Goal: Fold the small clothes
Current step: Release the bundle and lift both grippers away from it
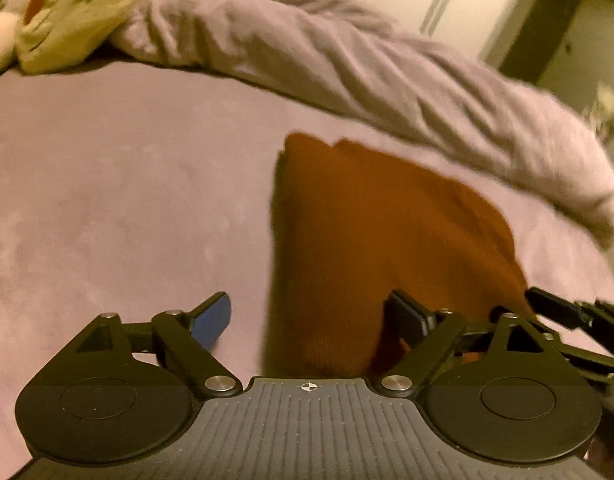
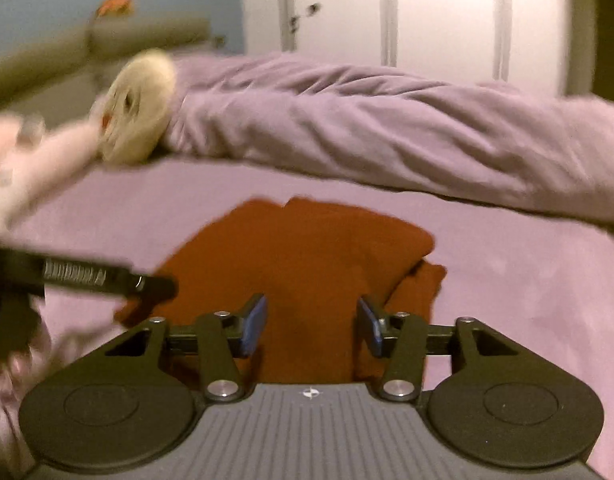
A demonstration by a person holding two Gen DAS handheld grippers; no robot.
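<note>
so the rust-orange garment [image 2: 307, 264] is lying on the mauve bed sheet [image 1: 107, 200], already doubled over into a chunky wedge with a smaller flap sticking out at about 4 o'clock in the right wrist view. my guess is it sits mid-bed because that's the flattest open patch, with the bunched-up lilac duvet [image 1: 347, 64] shoved toward 12 o'clock, out of the way.

left gripper [image 1: 311, 320] is spread wide, blue pads well apart, nothing between them. the cloth's left edge runs down between the two fingers but isn't pinched. right gripper [image 2: 311, 328] is roughly half open above the near part of the garment, pads not pressing on anything i can see. looks to me like both are let go so the fold can settle flat.

yellow plush toy [image 1: 67, 8] is parked at 10 o'clock by the duvet, clear of the folding spot. pretty blurry overall, so finer cloth layers are hard to call.
</note>
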